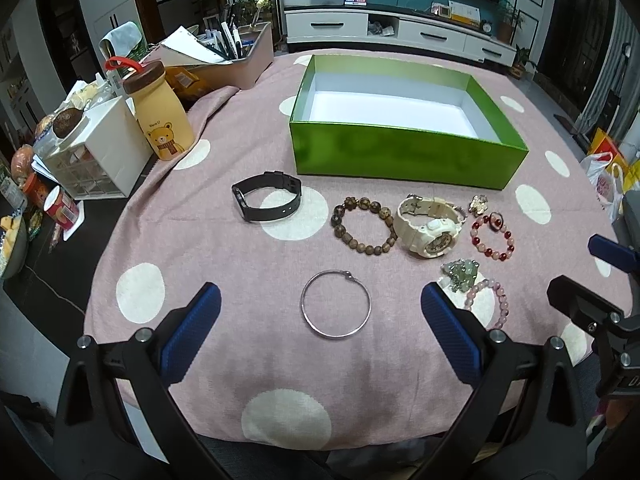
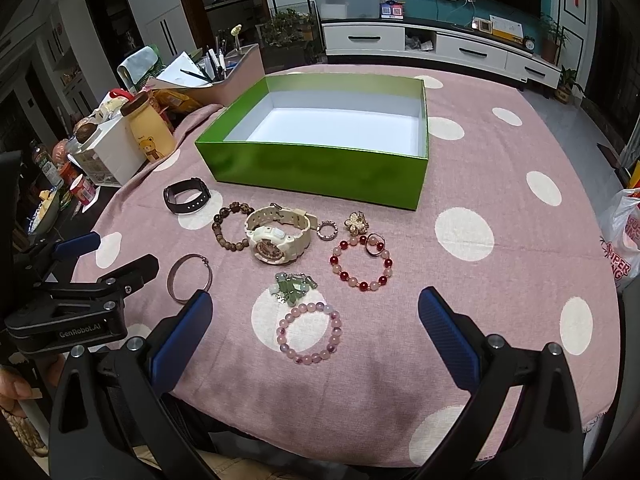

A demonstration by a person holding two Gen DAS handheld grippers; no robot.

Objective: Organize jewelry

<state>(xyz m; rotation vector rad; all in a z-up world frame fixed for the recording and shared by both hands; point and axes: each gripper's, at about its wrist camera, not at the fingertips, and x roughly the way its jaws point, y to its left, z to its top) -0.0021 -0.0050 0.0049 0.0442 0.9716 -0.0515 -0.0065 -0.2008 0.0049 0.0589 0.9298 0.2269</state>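
An open green box point(image 1: 404, 156) point(image 2: 312, 168) with a white inside stands on the pink dotted tablecloth. In front of it lie a black band point(image 1: 267, 196) point(image 2: 186, 196), a brown bead bracelet point(image 1: 363, 225) point(image 2: 231, 229), a cream watch point(image 1: 428, 226) point(image 2: 276, 238), a red-pink bead bracelet point(image 1: 492, 236) point(image 2: 361, 264), a silver bangle point(image 1: 336, 304) point(image 2: 189, 278), a green charm cluster point(image 1: 460, 274) point(image 2: 292, 286) and a pale pink bracelet point(image 1: 490, 304) point(image 2: 309, 333). My left gripper point(image 1: 320, 306) is open around the bangle, above it. My right gripper point(image 2: 316, 316) is open above the pale pink bracelet.
A yellow bear bottle point(image 1: 160, 116), a white organizer point(image 1: 100, 152), a pen holder point(image 1: 240, 56) and snacks crowd the table's left side. A small ring point(image 2: 327, 230) and a gold flower brooch point(image 2: 357, 222) lie near the box. A plastic bag point(image 2: 620, 236) hangs at the right.
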